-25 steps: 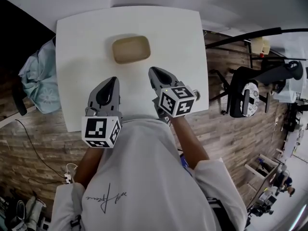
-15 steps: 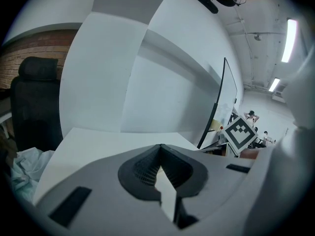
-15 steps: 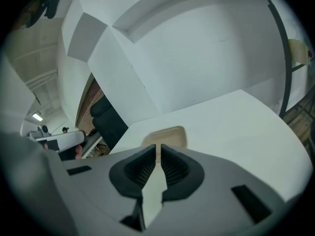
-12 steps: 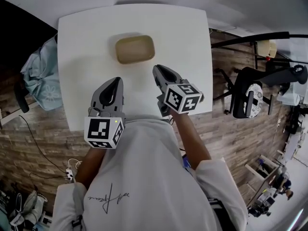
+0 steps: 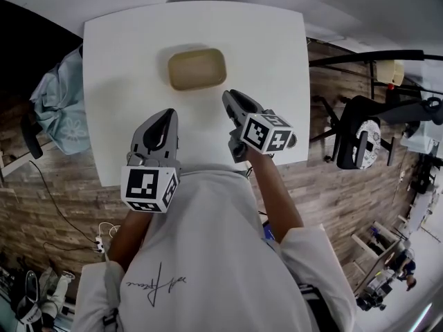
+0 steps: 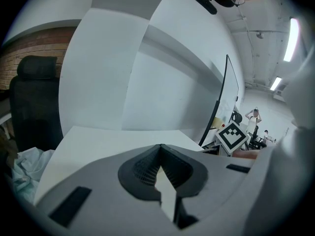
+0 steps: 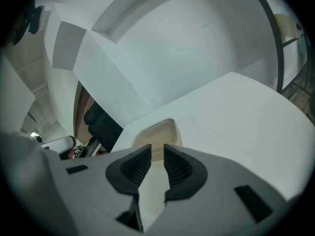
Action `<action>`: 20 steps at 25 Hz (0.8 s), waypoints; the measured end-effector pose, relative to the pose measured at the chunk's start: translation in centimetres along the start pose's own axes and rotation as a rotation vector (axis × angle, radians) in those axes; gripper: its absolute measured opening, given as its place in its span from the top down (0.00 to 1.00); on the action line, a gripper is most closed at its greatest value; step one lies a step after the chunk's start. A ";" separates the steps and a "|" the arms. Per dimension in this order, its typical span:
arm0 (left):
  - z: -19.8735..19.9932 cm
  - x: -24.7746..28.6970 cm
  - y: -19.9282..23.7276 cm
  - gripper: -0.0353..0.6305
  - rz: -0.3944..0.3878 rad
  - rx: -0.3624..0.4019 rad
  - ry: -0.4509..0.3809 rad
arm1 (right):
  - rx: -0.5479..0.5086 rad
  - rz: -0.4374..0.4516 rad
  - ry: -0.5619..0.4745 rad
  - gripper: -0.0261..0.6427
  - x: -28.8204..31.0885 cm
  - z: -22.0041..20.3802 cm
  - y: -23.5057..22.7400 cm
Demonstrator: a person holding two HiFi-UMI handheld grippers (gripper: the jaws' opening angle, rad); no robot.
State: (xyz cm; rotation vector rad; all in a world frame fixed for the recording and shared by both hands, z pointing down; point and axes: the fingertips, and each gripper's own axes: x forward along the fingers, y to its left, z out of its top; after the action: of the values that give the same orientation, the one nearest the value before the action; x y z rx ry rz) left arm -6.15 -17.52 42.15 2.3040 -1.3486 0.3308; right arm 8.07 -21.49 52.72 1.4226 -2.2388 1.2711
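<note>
We see a white square table (image 5: 124,61) standing on a wood-plank floor (image 5: 41,220). Just off its left edge, a pale blue cloth (image 5: 59,106) lies draped over a dark office chair (image 6: 34,97), and behind that chair runs a brick wall (image 6: 29,45). To the table's right, well apart from it, a second chair (image 5: 360,140), black with a patterned seat, stands near a black metal stand (image 5: 374,52). A thin cable (image 5: 54,207) trails across the floor toward a white power strip (image 5: 102,243). Strip lights (image 6: 289,33) glow on the ceiling.
</note>
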 end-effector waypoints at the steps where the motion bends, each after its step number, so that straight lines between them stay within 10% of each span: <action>1: -0.1 0.1 0.2 0.94 0.002 -0.003 0.003 | 0.015 0.000 0.000 0.84 0.2 0.0 -0.2; 20: -0.8 1.3 0.8 0.94 0.007 -0.016 0.045 | 0.180 0.013 0.019 0.78 2.6 -0.9 -2.9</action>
State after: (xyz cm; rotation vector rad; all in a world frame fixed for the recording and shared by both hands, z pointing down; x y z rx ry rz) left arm -6.25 -18.42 43.62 2.2650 -1.3332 0.3707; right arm 8.81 -22.91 56.34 1.4497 -2.1716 1.5179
